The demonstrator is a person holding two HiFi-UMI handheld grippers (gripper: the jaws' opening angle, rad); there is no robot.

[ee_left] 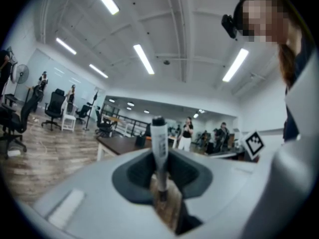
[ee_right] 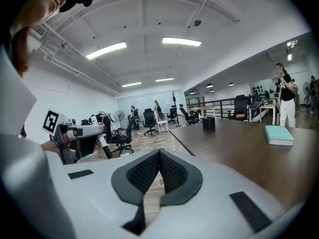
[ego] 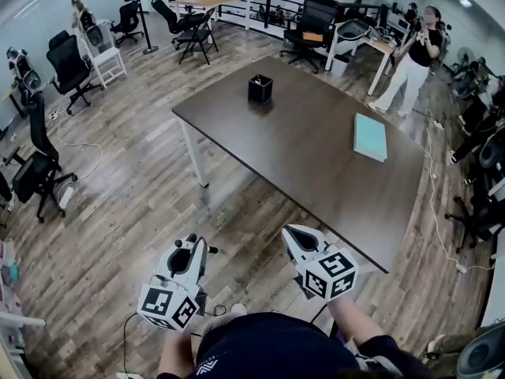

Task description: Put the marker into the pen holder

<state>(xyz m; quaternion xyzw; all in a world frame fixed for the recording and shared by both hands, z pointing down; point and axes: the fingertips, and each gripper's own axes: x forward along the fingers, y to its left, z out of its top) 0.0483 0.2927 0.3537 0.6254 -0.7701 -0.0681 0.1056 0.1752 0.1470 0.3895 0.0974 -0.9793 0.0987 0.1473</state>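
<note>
A grey marker (ee_left: 159,139) with a dark cap stands upright between the pads of my left gripper (ee_left: 160,158), which is shut on it. In the head view this left gripper (ego: 192,245) hovers over the wooden floor, well short of the dark brown table (ego: 300,144). The black mesh pen holder (ego: 259,89) sits near the table's far left corner, and it also shows in the right gripper view as the same small pen holder (ee_right: 209,123). My right gripper (ego: 292,233) is level with the left one, near the table's front corner. Seen along its own jaws, the right gripper (ee_right: 159,152) is shut with nothing in it.
A teal book (ego: 370,136) lies on the table's right side. A person (ego: 414,54) stands beyond the far right corner. Office chairs (ego: 69,68) and more desks ring the room. The open wooden floor (ego: 134,180) lies left of the table.
</note>
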